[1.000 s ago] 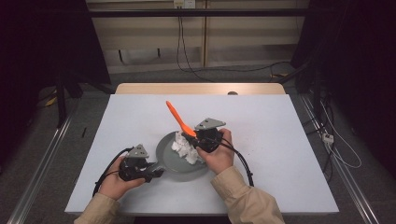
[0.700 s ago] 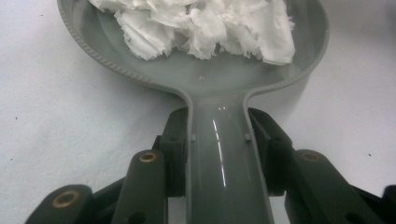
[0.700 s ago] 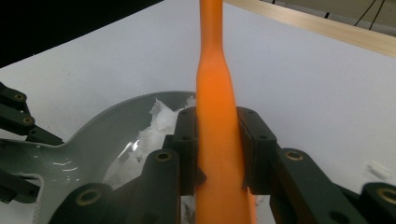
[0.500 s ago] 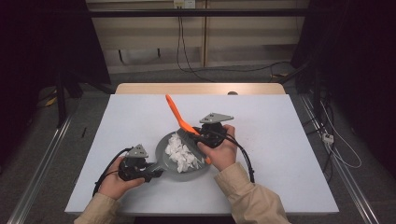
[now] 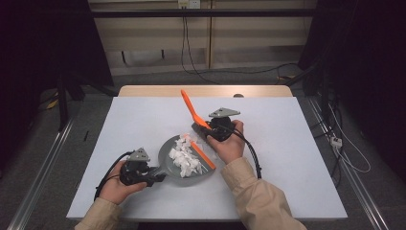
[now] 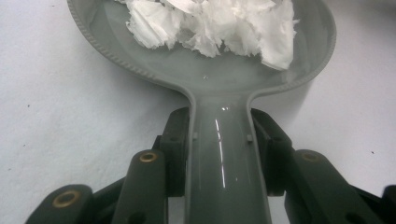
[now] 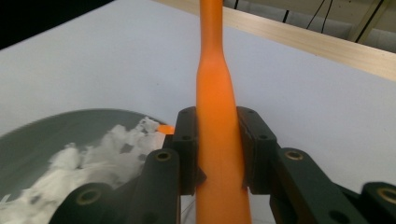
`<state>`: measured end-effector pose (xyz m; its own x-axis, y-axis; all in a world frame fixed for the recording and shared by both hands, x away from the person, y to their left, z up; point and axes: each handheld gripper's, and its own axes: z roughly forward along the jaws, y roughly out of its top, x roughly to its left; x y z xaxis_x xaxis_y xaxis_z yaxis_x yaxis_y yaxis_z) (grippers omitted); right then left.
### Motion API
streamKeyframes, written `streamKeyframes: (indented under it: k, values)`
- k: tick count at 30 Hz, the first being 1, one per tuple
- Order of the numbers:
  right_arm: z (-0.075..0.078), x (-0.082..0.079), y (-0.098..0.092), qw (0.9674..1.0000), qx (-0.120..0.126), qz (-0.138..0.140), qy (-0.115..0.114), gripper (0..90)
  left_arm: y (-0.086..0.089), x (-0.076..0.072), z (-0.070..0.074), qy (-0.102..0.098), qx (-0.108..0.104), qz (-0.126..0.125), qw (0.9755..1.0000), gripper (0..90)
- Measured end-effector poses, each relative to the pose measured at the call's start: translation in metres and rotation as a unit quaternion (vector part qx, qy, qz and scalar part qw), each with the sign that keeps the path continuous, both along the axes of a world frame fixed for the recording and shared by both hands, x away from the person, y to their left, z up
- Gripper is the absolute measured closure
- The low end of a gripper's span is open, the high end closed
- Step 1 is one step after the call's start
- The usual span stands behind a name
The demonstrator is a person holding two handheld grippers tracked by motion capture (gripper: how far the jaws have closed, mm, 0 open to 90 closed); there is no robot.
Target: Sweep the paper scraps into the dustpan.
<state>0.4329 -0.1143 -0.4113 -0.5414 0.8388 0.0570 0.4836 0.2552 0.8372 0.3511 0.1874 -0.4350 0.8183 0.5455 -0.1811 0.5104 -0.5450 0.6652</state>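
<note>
The grey dustpan (image 5: 184, 165) lies flat on the white worktop (image 5: 143, 120), and a heap of white paper scraps (image 5: 184, 158) rests inside its bowl. I judge the scraps to be very light and soft, so they can fly out or slide off at a quick move; the dustpan itself looks like stiff, smooth plastic, light but a little slippery, and its narrow handle is the good place to take it. The left tongs (image 6: 219, 158) are closed narrow on exactly this handle, one pad on each side, just behind the bowl of the dustpan. The orange brush (image 5: 198, 129) is also stiff plastic with a smooth, thin handle, best held low on the handle, near the head. The right tongs (image 7: 217, 149) are clamped on that handle, at the far rim of the dustpan, and the handle rises away from the dustpan. The orange head of the brush touches the scraps at the right edge of the dustpan.
</note>
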Motion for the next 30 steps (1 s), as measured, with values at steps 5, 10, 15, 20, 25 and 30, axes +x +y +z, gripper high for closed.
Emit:
streamKeyframes:
  k: [5, 10, 15, 20, 25, 30]
  values:
    - [-0.011, 0.009, 0.006, 1.0, -0.008, 0.004, -0.002, 71.6, 0.007, 0.001, 0.0, 0.004, 0.002, 0.003, 1.0, 62.1]
    - [-0.008, -0.004, 0.023, 0.9981, -0.039, 0.047, -0.008, 71.6, 0.006, 0.002, -0.002, 0.007, 0.004, 0.006, 1.0, 62.0]
    - [-0.006, -0.019, 0.032, 0.9968, -0.028, 0.074, -0.009, 71.6, 0.005, 0.002, -0.003, 0.01, 0.006, 0.008, 0.9999, 62.0]
    - [0.004, -0.03, 0.034, 0.9943, 0.007, 0.106, 0.006, 71.6, 0.003, 0.002, -0.003, 0.006, 0.007, 0.011, 0.9999, 62.1]
    - [0.013, -0.037, 0.035, 0.9922, 0.013, 0.124, 0.002, 71.6, 0.002, 0.003, -0.005, 0.007, 0.01, 0.008, 0.9999, 62.0]
    - [0.021, -0.037, 0.026, 0.9925, 0.026, 0.119, 0.004, 71.6, 0.003, 0.004, -0.007, 0.004, 0.004, 0.009, 0.9999, 61.8]
